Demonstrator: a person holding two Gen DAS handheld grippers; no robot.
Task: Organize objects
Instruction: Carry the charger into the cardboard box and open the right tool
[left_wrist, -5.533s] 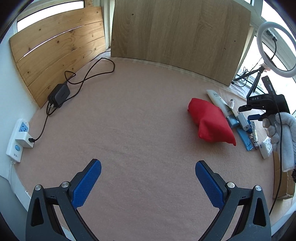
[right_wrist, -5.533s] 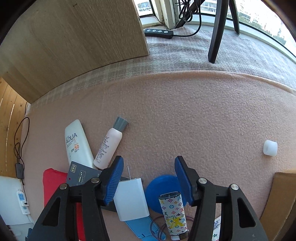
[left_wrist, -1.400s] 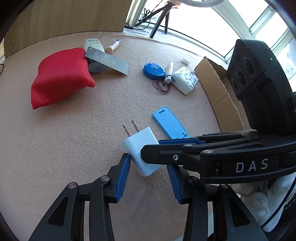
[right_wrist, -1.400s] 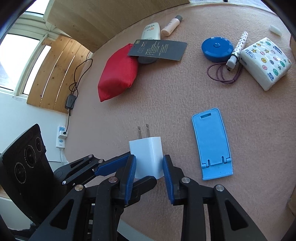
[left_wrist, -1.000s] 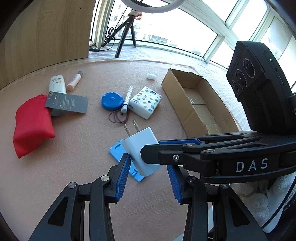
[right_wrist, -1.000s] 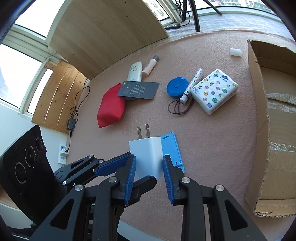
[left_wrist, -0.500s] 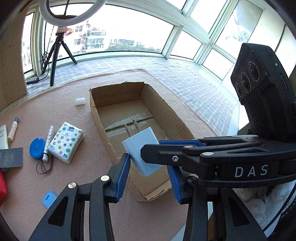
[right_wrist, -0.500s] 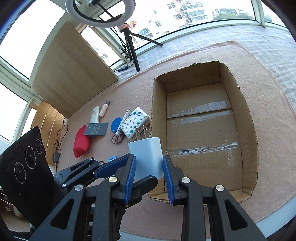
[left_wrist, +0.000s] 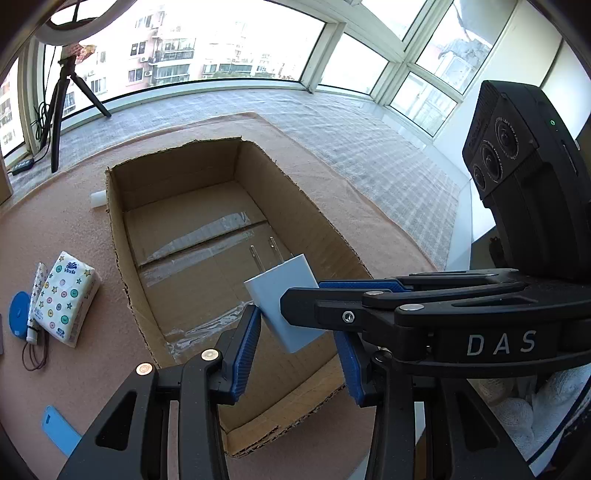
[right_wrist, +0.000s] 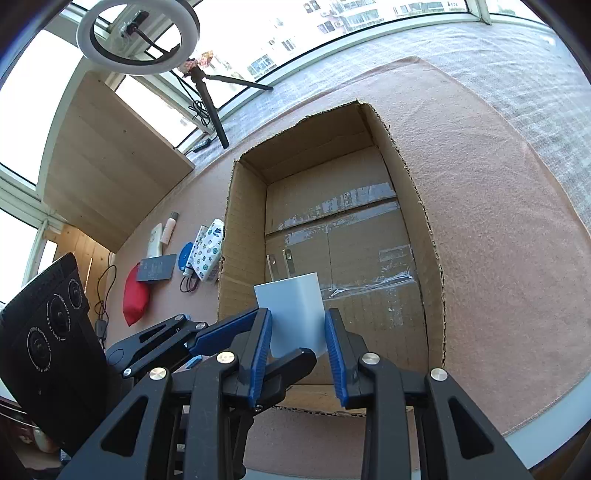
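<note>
Grippers numbered two, both meeting at one white charger (right_wrist: 291, 314) held in the air above one open cardboard box (right_wrist: 243, 229). The right gripper (right_wrist: 298, 345) was clamped on the charger's sides, its two prongs pointing forward. The left gripper (left_wrist: 295, 350) stood narrow around the charger; whether its pads pressed the charger was hard to make out, since the right gripper crossed in front. The box held nothing visible but tape strips. Beside it on the pink mat (right_wrist: 498, 221) lay one tissue pack (left_wrist: 70, 299), one red pouch (right_wrist: 135, 295) and one blue stand (left_wrist: 59, 430), the stand cut off by the left gripper.
</note>
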